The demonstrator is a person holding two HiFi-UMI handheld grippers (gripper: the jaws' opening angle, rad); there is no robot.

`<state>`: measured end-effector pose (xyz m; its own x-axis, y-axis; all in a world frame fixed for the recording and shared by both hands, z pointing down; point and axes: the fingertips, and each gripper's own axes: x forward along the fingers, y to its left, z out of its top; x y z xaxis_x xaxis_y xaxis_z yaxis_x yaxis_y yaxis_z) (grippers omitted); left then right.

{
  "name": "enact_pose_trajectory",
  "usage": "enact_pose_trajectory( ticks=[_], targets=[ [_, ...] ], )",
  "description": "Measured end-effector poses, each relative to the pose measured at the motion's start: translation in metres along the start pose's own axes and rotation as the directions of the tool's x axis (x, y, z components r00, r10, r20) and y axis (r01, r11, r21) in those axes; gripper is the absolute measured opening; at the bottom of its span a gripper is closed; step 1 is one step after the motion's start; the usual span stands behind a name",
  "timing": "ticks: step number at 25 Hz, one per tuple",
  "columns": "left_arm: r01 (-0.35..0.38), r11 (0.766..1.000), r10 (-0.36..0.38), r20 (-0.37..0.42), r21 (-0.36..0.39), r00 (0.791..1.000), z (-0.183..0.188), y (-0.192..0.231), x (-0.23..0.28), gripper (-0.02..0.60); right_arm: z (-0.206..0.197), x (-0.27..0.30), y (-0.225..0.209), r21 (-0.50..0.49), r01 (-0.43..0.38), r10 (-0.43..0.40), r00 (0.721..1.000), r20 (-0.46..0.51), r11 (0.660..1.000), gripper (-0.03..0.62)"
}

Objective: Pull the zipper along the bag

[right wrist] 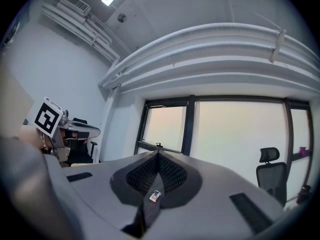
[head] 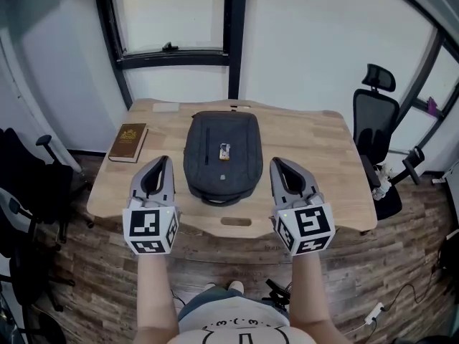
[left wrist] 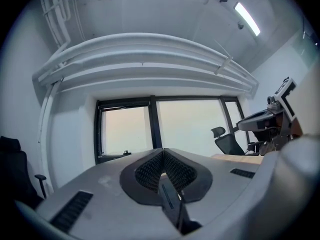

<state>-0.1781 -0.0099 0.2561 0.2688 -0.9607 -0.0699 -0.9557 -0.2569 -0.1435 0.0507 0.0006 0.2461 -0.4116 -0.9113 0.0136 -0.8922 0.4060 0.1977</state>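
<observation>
A dark grey backpack (head: pixel 222 156) lies flat in the middle of the wooden table (head: pixel 315 149), with a small light tag on its top face. I cannot make out its zipper pull. My left gripper (head: pixel 159 165) is held above the table's near left part, beside the bag and apart from it, jaws shut and empty. On the bag's other side my right gripper (head: pixel 281 165) is held the same way, shut and empty. Both gripper views point up at the window wall: the left gripper (left wrist: pixel 163 153) and the right gripper (right wrist: pixel 158 155) show pads pressed together with nothing between.
A brown book (head: pixel 128 142) lies on the table's left part. A black office chair (head: pixel 374 120) stands right of the table and another dark chair (head: pixel 32 185) at the left. Windows (head: pixel 179 13) run behind the table. A cable lies on the floor at lower right.
</observation>
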Motion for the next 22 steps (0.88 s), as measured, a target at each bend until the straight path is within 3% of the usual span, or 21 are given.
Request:
enact_pose_trajectory(
  ticks=[9,22],
  targets=[
    [0.013,1.0,-0.014,0.029,0.015,0.999,0.02,0.018,-0.004,0.017,0.02,-0.008,-0.005,0.029,0.069,-0.07,0.997,0.025,0.997,0.051],
    [0.04,0.999,-0.041,0.057,0.008,0.998,0.028,0.021,-0.001,0.017,0.038,-0.008,0.004,-0.03,0.105,-0.104,0.994,0.035,0.994,0.051]
  ],
)
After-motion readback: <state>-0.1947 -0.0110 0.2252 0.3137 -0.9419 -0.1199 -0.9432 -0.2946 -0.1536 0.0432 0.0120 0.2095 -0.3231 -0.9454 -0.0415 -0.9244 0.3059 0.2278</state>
